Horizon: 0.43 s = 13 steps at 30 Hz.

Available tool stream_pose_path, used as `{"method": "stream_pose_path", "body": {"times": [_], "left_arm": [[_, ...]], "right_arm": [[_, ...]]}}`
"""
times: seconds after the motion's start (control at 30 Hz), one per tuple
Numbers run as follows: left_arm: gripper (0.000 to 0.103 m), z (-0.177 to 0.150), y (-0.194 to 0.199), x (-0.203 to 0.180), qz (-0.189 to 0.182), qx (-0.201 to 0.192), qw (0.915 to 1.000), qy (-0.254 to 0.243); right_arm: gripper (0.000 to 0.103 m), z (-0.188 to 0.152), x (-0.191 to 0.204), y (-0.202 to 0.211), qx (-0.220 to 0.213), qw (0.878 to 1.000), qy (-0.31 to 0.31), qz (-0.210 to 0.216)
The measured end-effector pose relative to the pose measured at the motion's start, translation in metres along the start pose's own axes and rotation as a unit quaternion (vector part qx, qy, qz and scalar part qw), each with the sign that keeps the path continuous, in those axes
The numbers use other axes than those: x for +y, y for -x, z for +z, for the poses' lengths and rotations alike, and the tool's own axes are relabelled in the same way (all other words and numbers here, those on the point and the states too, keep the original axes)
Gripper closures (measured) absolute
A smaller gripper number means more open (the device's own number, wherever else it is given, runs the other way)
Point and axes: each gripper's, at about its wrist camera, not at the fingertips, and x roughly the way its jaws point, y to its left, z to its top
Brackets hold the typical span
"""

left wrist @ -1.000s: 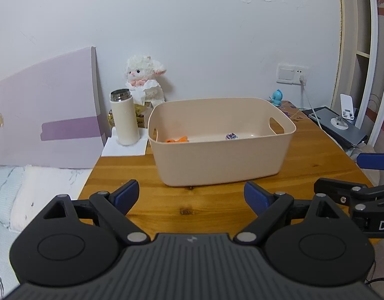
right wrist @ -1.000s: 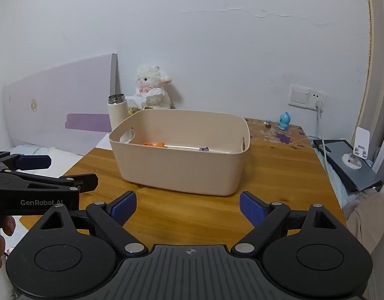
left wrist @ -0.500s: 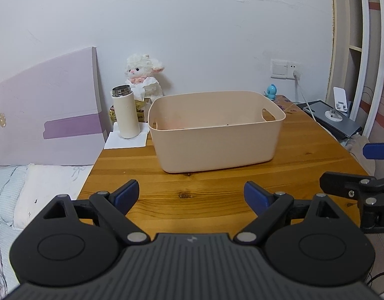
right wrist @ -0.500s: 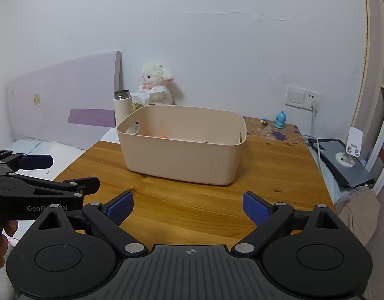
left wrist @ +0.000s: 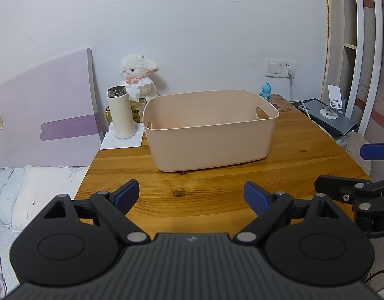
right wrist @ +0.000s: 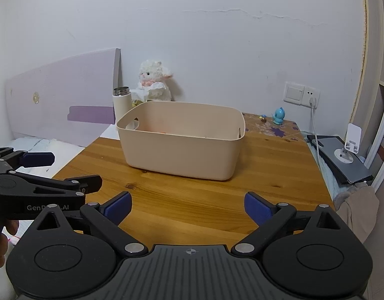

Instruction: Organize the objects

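Note:
A beige plastic bin [left wrist: 212, 135] with handle cut-outs stands on the wooden table [left wrist: 217, 190]; it also shows in the right wrist view [right wrist: 179, 142]. Its walls hide most of the inside; a speck of orange [right wrist: 163, 132] shows at the rim. My left gripper [left wrist: 192, 196] is open and empty, well back from the bin over the table's near edge. My right gripper [right wrist: 188, 206] is open and empty, also back from the bin. Each gripper shows at the side of the other's view.
A white flask [left wrist: 120, 112] stands on a paper napkin left of the bin, with a plush lamb [left wrist: 138, 80] behind. A blue figurine [right wrist: 279, 116] stands at the back right. A tablet and phone stand [right wrist: 342, 160] lie right of the table. A bed [left wrist: 29, 195] lies to the left.
Both grippers have pulled back and lowered from the bin, which now looks smaller and farther. The items inside the bin have dropped out of sight behind its wall. Both stay open.

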Motion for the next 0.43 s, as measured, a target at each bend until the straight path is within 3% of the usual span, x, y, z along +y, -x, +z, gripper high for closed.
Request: {"method": "stream_pose_path", "body": {"times": [0.43], "left_arm": [[0.012, 0.0002, -0.0033, 0.0025, -0.002, 0.002, 1.0000, 0.000]], "right_arm": [[0.004, 0.0001, -0.0015, -0.0040, 0.006, 1.000, -0.004, -0.001]]}}
